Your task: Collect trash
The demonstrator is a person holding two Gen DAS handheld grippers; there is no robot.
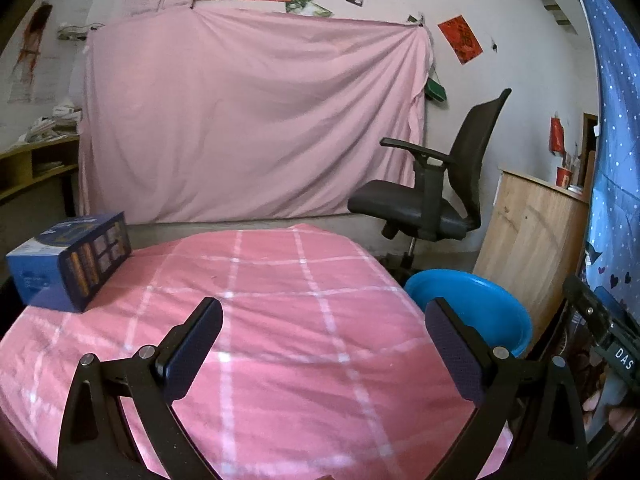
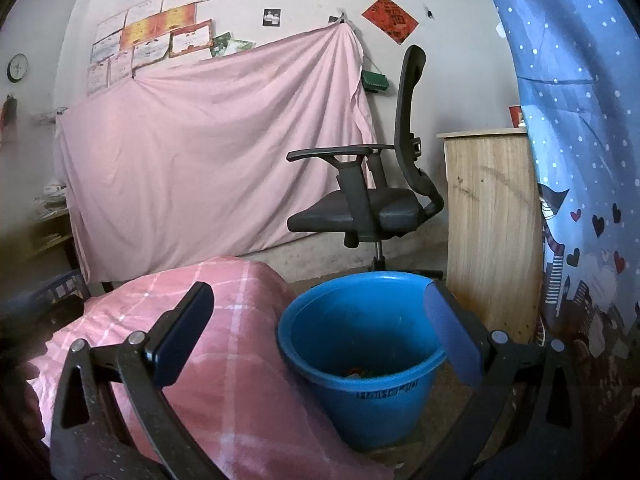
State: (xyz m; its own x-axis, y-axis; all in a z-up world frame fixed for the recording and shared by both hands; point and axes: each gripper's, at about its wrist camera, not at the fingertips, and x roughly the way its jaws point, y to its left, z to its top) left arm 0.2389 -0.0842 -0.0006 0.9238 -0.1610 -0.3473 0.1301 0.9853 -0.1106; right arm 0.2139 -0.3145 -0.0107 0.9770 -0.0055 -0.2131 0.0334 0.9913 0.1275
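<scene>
A blue plastic bucket stands on the floor just right of the round table with the pink checked cloth. A few small scraps lie at the bucket's bottom. My right gripper is open and empty, held above the bucket's rim. In the left wrist view, my left gripper is open and empty over the tablecloth. The bucket shows past the table's right edge. A blue box sits on the table's far left.
A black office chair stands behind the bucket. A wooden cabinet is to its right, next to a blue curtain. A pink sheet hangs on the back wall. The right gripper's body shows at the right edge.
</scene>
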